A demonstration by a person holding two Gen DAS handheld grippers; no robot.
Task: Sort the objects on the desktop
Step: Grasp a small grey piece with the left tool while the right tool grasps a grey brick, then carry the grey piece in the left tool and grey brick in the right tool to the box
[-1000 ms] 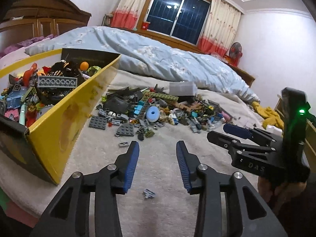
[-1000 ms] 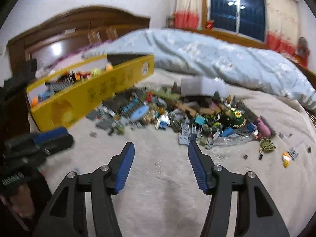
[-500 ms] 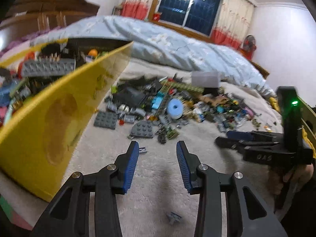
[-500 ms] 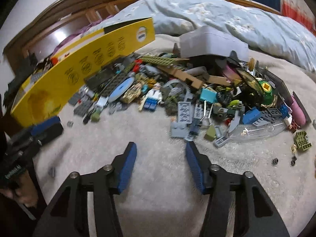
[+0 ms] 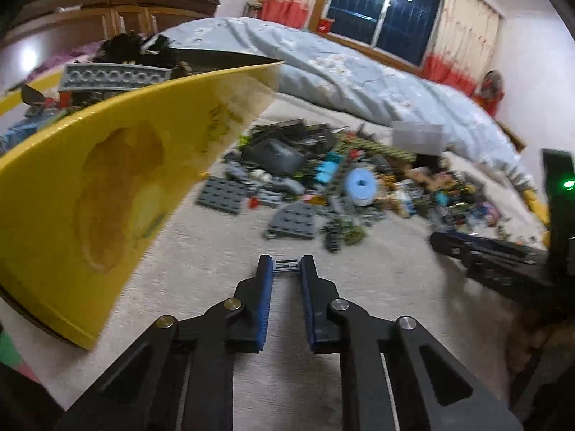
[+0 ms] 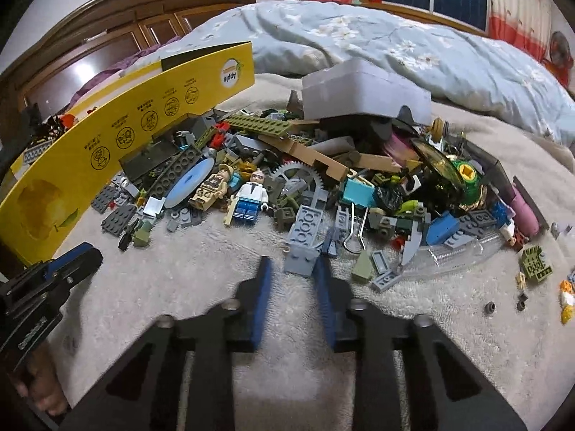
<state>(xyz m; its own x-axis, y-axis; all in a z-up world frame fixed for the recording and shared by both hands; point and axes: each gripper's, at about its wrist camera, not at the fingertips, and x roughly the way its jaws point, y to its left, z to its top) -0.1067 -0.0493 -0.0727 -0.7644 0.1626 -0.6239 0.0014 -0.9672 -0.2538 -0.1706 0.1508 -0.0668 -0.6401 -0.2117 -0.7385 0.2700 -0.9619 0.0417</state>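
A heap of loose building bricks (image 5: 323, 186) (image 6: 323, 179) lies on a beige blanket. A yellow cardboard box (image 5: 107, 179) (image 6: 125, 136) with bricks inside stands to its left. My left gripper (image 5: 286, 269) is low over the blanket, jaws closing, with both pads on a small dark grey piece (image 5: 286, 265). My right gripper (image 6: 293, 269) is at the heap's near edge, jaws closing around the near end of a blue-grey brick (image 6: 300, 256). Its left pad still stands a little off the brick. Each gripper shows in the other's view: the right gripper (image 5: 485, 251) and the left gripper (image 6: 72, 262).
A grey box (image 6: 359, 89) rests on the back of the heap. Two minifigures (image 6: 251, 194), a light blue disc (image 5: 360, 185) and a clear plastic part (image 6: 456, 251) lie among the bricks. A light blue quilt (image 6: 359, 36) is bunched behind.
Both grippers have come down and forward toward the heap and their jaws have narrowed. The small grey piece that lay ahead of the left gripper now sits between its tips.
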